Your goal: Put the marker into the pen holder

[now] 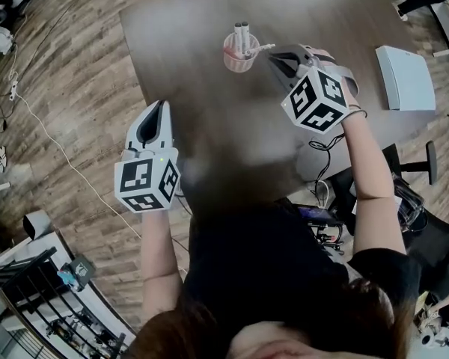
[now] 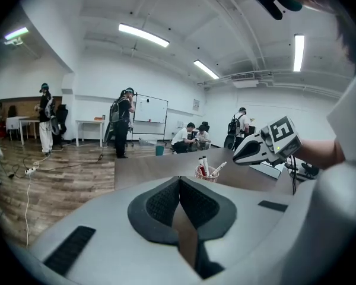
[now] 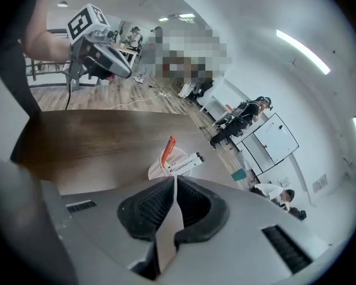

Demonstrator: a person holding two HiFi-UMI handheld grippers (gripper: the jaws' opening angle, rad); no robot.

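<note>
A pink mesh pen holder (image 1: 239, 56) stands on the dark wooden table (image 1: 187, 36) with markers (image 1: 242, 30) sticking up from it. In the right gripper view the pen holder (image 3: 165, 165) carries a white marker (image 3: 187, 161) lying aslant and an orange-red one (image 3: 168, 146). My right gripper (image 1: 272, 56) hovers just right of the holder, its jaws shut with nothing between them (image 3: 175, 180). My left gripper (image 1: 162, 107) hangs at the table's left edge, well away from the holder (image 2: 206, 174), shut and empty (image 2: 180, 180).
A white flat box (image 1: 405, 77) lies at the table's right end. A white cable (image 1: 52, 144) trails over the wooden floor at left. Several people (image 2: 123, 120) and a whiteboard (image 2: 151, 109) are far back in the room.
</note>
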